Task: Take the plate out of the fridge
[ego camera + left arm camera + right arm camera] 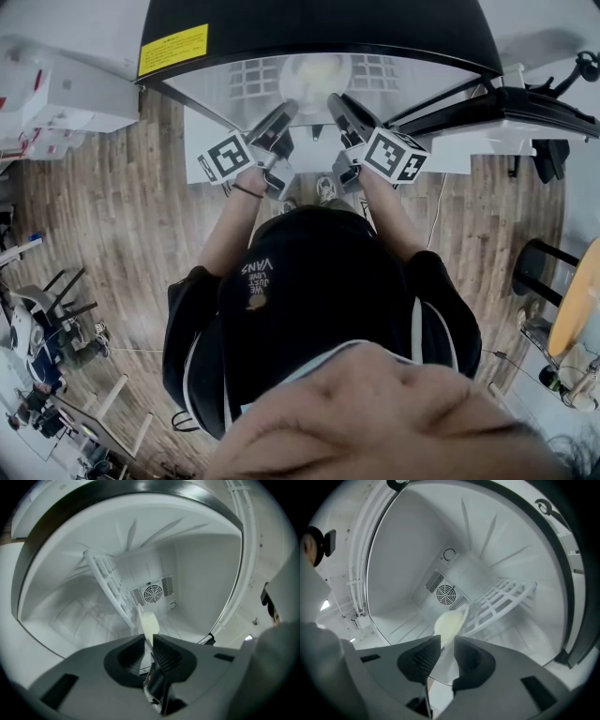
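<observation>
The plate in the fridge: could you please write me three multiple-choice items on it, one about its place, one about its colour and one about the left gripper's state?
1. Where is the plate?
A. On a dining table
B. Inside the fridge
C. On top of the fridge

2. What colour is the plate?
A. Pale cream
B. Red
C. Black

3. In what state is the left gripper?
A. Wide open and empty
B. Shut on a bottle
C. Shut on the plate's rim

Answers:
1 B, as both gripper views show it surrounded by the fridge's white inner walls.
2 A, as it looks pale cream in the right gripper view.
3 C, as the left gripper view shows its jaws closed on the thin rim.
</observation>
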Demonstrator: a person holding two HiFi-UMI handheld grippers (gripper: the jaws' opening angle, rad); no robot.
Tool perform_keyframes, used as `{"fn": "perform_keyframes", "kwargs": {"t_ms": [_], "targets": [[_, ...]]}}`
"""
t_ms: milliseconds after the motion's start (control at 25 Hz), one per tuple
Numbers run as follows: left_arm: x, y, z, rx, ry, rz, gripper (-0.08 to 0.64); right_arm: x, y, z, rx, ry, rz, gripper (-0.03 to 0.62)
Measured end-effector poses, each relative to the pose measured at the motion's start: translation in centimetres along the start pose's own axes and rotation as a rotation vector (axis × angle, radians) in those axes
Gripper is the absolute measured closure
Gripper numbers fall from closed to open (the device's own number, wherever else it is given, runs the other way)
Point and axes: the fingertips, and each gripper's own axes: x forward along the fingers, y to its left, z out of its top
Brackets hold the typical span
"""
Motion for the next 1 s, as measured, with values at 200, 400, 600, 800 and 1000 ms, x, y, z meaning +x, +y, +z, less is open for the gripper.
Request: {"fn": "perform_keyframes", "kwargs": {"t_ms": [200,400,600,800,1000], "targets": [[-0.6,-0.2,-0.5,0.006,0.011,-0.002,0.5,-0.6,0.3,-0.5,-0.001,-0.005,-0.004,0.499],[-1.1,-0.5,-0.8,0.017,0.017,-0.01,0.5,-1.2,0.8,-0.8,-0.013,-0.019,-0.003,0.499],[-1.9,-1.0,-1.2,0.024,0.021,-0.018,0.5,-1.8,1.5,-1.2,-0.017,-0.024,-0.002,0.499],[-2.8,-1.0,-1.9,0.014,0.025,-0.022,0.5,-2.4,1.9,-2.1,-0.018,-0.027,-0.007,0.499],[-4.0,-1.1,-2.4,0.021,0.038,-0.027,0.5,-3.2,2.6,-3.0,-0.02,-0.036,-0.015,0.499]]}}
